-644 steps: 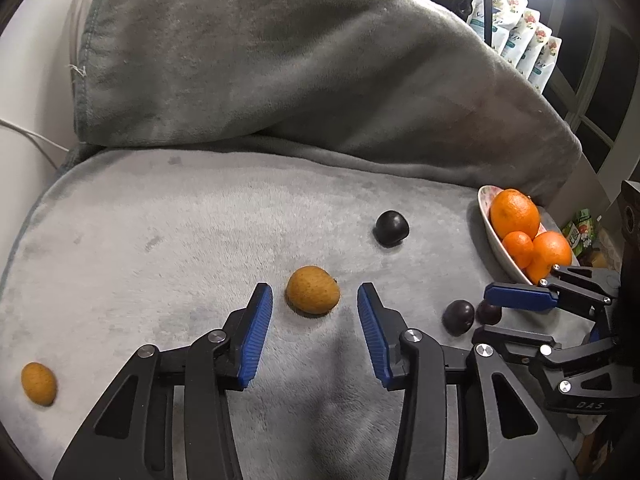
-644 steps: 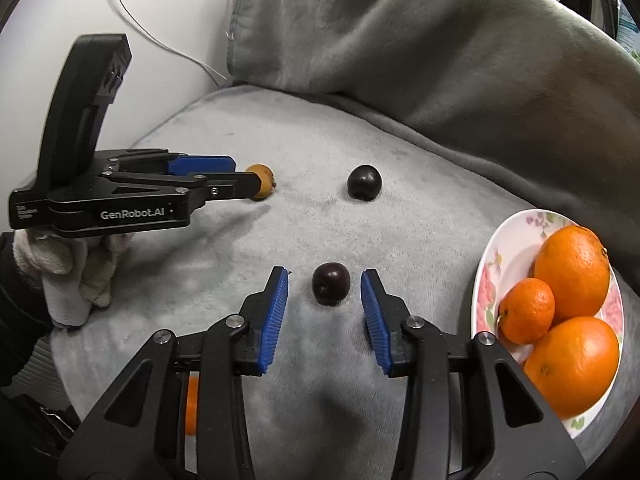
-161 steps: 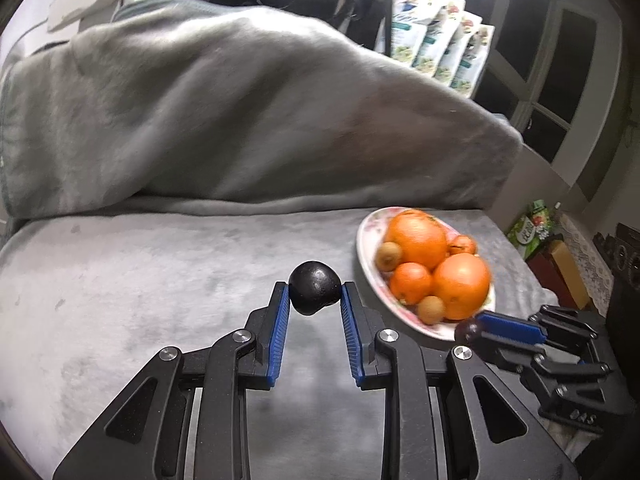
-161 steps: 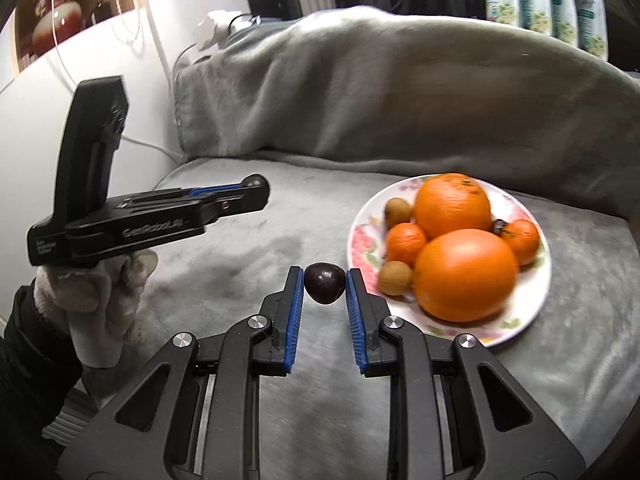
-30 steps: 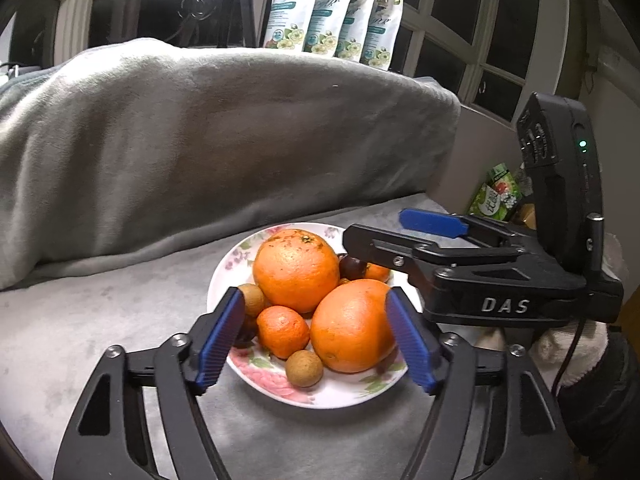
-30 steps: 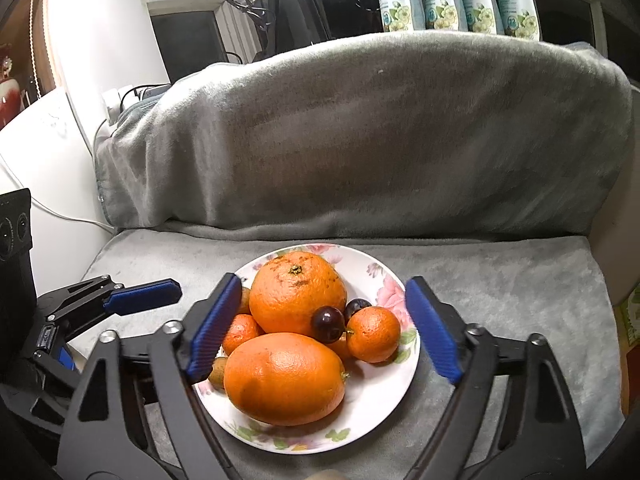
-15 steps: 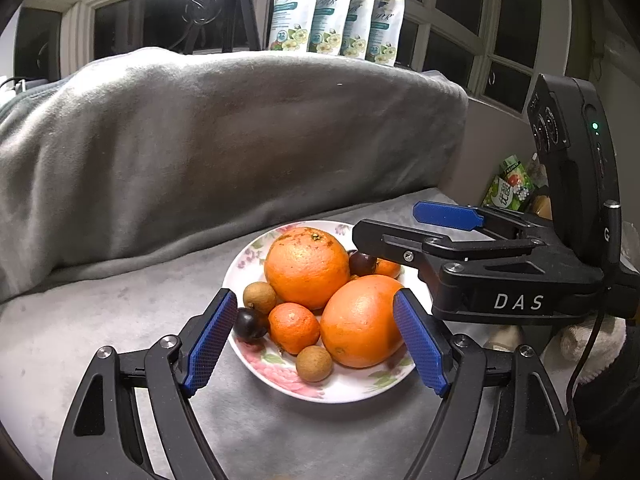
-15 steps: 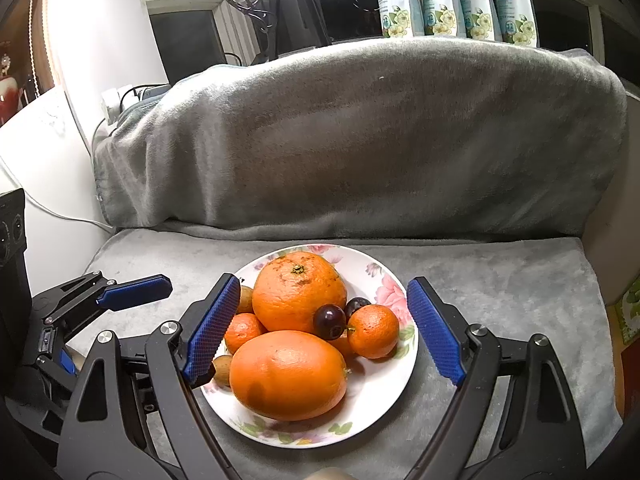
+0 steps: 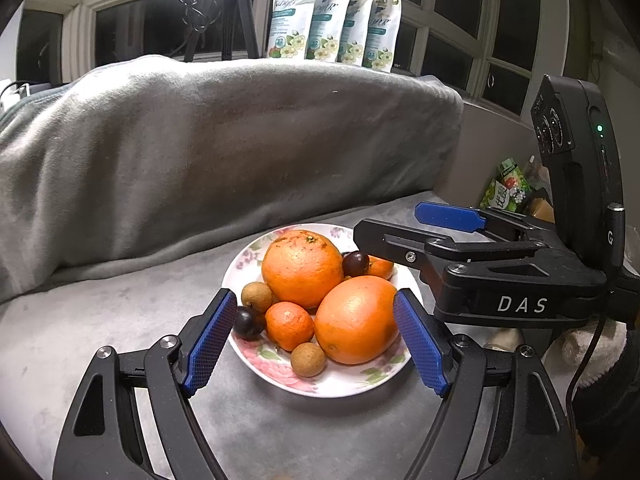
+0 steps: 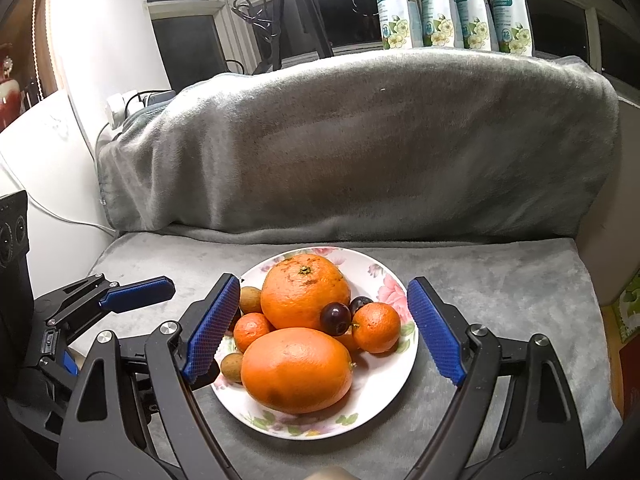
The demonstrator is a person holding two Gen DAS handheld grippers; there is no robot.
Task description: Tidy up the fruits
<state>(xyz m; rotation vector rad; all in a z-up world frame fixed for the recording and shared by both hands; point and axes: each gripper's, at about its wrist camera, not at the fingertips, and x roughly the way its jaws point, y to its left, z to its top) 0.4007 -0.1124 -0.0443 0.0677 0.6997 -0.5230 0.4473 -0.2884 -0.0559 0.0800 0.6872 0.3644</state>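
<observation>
Both dark plums now lie on the white flowered round plate, mid-frame. Left hand-held gripper and right hand-held gripper gape wide, empty. Front big orange lies sideways.

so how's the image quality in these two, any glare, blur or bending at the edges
Left wrist view: sharp; soft highlights on the big orange, and the window frame bows with fisheye distortion, corners vignetted black. Right wrist view: strong glare blows out the white wall at upper left, while the plate and the blanket stay evenly lit and in focus.
</observation>
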